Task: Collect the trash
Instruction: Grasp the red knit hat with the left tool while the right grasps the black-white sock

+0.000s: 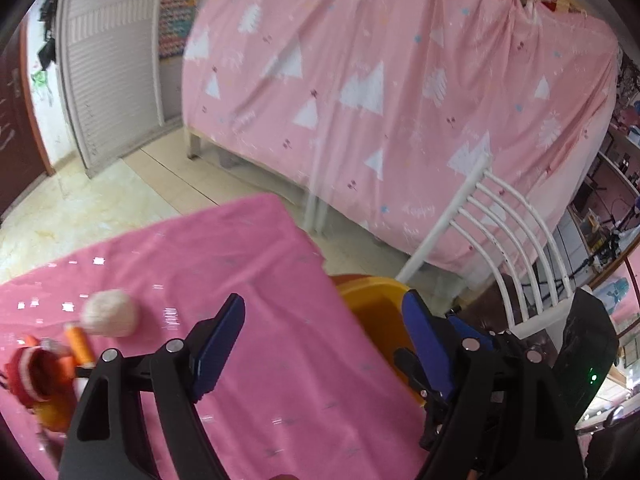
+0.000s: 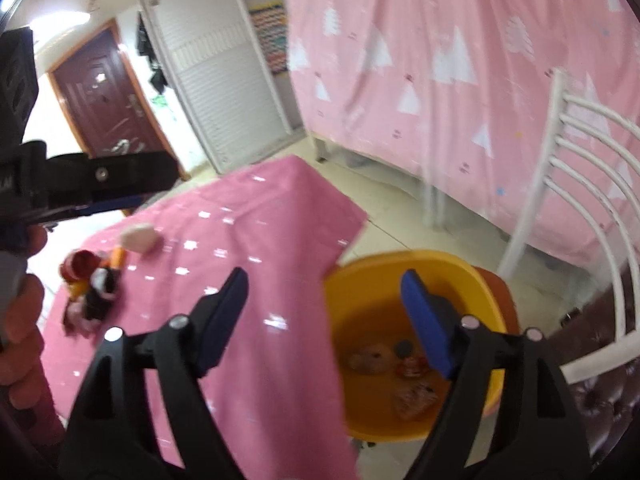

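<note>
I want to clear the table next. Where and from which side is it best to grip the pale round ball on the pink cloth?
Probably grip the pale ball across its middle, coming from above: it is round and the orange tube lies close beside it.

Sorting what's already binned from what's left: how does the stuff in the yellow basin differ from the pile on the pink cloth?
The basin items lie spread apart on the bottom of the yellow basin; the pile sits bunched together on the pink cloth. The basin items look brownish and flat; the pile shows red, orange, black and a pale ball beside it. Both are small bits of trash, and no gripper holds any of them.
</note>
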Available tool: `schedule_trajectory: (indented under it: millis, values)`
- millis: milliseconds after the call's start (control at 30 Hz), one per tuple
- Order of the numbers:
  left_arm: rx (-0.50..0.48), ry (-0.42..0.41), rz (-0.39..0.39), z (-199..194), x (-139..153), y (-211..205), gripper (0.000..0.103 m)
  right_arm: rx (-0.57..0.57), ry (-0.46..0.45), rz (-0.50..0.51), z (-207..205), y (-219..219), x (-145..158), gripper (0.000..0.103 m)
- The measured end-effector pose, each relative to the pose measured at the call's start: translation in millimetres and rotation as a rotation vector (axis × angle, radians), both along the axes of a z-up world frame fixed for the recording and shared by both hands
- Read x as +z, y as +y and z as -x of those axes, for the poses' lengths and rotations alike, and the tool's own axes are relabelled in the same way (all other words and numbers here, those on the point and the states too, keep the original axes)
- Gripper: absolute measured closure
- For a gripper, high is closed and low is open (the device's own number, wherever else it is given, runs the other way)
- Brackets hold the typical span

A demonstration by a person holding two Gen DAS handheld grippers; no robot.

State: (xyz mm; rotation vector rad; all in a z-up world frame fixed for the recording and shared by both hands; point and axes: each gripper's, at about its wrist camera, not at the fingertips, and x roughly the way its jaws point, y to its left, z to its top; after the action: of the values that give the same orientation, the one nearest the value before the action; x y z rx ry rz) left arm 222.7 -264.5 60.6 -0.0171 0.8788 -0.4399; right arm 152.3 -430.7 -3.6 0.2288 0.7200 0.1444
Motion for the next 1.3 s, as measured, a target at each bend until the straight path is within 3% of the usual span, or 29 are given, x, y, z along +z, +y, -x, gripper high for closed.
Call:
schedule_trajectory:
  millis: [333,533,733,1300]
  values:
    - [0.131,-0.070,-0.051,9,23,97,0.028,0.141,-0.014,0.034,-16,81,22,0.017]
    - [0.228,-0.058,-0.121,1,17,158,0.028,0.217,0.007,0.053,-22,128,20,0.017]
    - [0.283,-0.034,-0.133,-6,7,206,0.028,0.289,0.039,0.087,-25,174,13,0.017]
    - [0.287,0.045,-0.126,-6,-42,253,0.028,0.400,0.103,0.139,-26,246,0,0.017]
